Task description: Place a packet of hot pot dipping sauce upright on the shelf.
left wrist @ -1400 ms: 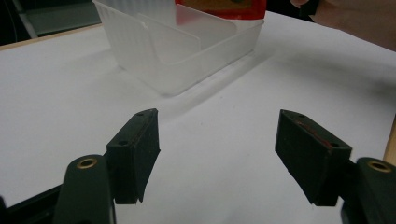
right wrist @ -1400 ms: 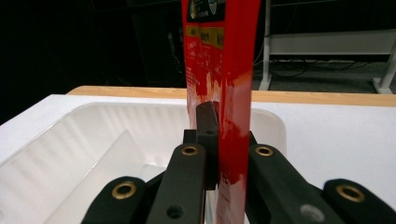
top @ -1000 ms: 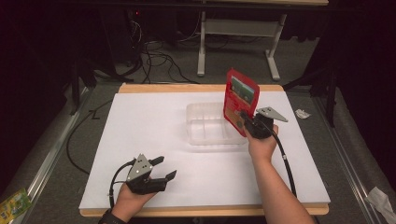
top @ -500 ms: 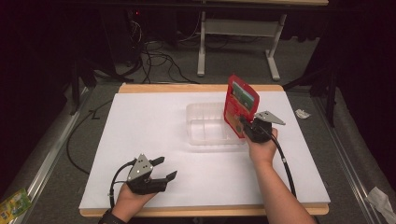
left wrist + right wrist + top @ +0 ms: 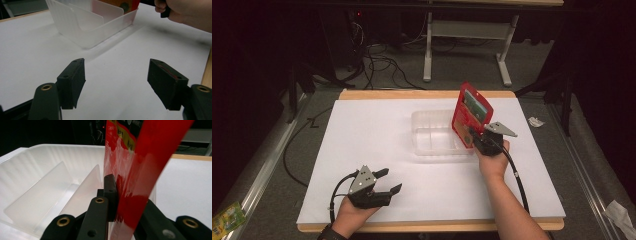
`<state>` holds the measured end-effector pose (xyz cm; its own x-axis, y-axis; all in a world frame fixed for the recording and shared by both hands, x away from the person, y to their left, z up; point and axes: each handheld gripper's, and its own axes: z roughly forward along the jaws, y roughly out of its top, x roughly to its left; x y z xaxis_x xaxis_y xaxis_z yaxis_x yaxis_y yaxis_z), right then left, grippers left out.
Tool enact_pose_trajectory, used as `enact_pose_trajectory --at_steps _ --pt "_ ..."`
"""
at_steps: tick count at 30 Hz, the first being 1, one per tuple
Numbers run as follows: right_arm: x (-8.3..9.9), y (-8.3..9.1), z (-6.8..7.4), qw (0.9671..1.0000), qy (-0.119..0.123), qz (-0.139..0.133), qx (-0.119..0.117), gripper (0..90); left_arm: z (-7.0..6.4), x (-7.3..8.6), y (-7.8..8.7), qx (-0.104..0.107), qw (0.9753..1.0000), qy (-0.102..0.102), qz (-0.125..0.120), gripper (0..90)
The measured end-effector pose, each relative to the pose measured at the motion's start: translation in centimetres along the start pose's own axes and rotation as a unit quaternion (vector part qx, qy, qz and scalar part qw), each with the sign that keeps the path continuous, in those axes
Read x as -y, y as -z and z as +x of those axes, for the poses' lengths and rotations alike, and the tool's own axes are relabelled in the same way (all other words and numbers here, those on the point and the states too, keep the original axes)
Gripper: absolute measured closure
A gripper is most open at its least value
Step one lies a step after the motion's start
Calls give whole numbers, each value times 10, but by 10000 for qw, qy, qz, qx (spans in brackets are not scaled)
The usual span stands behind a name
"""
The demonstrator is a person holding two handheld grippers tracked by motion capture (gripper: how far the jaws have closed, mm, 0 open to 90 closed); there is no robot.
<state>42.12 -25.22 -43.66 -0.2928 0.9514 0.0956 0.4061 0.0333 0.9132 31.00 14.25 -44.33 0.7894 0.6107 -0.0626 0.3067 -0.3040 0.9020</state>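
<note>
Clamped between the fingers of the right gripper was a red packet, held upright with its lower edge pinched and its printed face rising above the jaws at the right end of a clear plastic bin. From the right gripper view the bin's two slanted dividers were seen just beyond and left of the fingers, a detail lost in the high view, where the bin was seen as a pale outline. From the left gripper view the left gripper's fingers were seen spread wide apart with nothing between them, the bin well ahead of them and the right hand beyond the fingers, to their right. A white tabletop with a wooden edge was shown beneath both grippers, with dark floor, cables and a table frame behind it. Both forearms were extended from the near edge, the left hand kept low near that edge, the right one reached farther forward.
</note>
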Motion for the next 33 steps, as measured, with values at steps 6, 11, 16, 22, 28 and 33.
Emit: enact_pose_trajectory --at_steps 6,11,16,22,28,33 --pt "-3 1 0 9999 8 -4 -123 734 1 0 0 11 10000 5 -9 310" --pt "-12 6 5 9995 66 -28 -298 605 0 0 -1 28 10000 10 -14 309" --pt "-20 9 8 9996 130 -34 -259 420 0 0 -1 27 10000 0 -16 309" --pt "-25 11 7 9995 73 23 -298 253 1 0 -1 24 10000 3 -11 308" --pt "-27 12 7 9994 116 74 -322 243 0 0 -1 12 10000 -8 -15 308" --pt "-25 15 7 9994 24 95 -335 239 0 0 -1 8 10000 -13 -22 308"
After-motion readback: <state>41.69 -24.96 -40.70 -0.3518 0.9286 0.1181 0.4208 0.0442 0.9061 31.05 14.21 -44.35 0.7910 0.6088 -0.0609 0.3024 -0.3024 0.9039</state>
